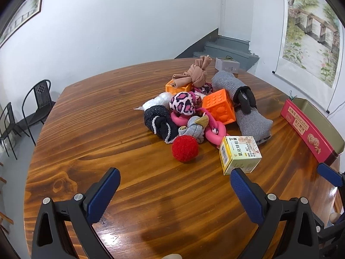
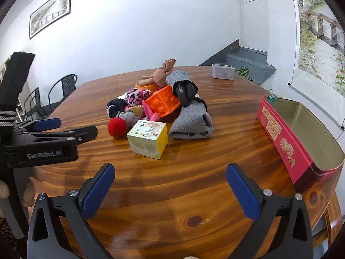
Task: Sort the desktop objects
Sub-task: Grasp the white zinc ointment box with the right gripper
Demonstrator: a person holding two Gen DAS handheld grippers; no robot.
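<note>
The pile point(image 1: 200, 108) of desktop things sits in the middle of the round wooden surface point(image 1: 97, 129), ahead of both my claws. Nearest me in it I see a red ball point(image 1: 185, 148) and, just to its right, a small yellow-green box point(image 1: 239, 155) standing tilted on the wood; the two look close but I cannot tell if they touch. Behind the ball lie a black sock point(image 1: 158, 120), a knotted grey sock point(image 1: 194, 129) and a pink ring toy point(image 1: 212, 132). An orange cube point(image 1: 218, 106) leans in the heap, with a second orange cube point(image 1: 176, 86) farther back under a tan knotted stocking point(image 1: 197, 74). A pink leopard ball point(image 1: 182, 104) rests on top between them. A large grey cloth point(image 1: 252, 118) with a black piece point(image 1: 245, 99) across it lies on the right of the pile.

Well apart, on the right edge, stands an open red tin point(image 2: 280, 133), a green clip point(image 2: 272, 98) at its far corner. A small grey box point(image 2: 223, 71) sits at the far side.

My left claw point(image 1: 174, 185) hangs released above bare wood, blue pads point(image 1: 103, 194) spread wide, nothing between them. My right claw point(image 2: 170, 183) is likewise released and holds nothing, near the tin. In the right view I see the left claw from the side at far left, with fingers point(image 2: 28, 192) of the hand under it.
</note>
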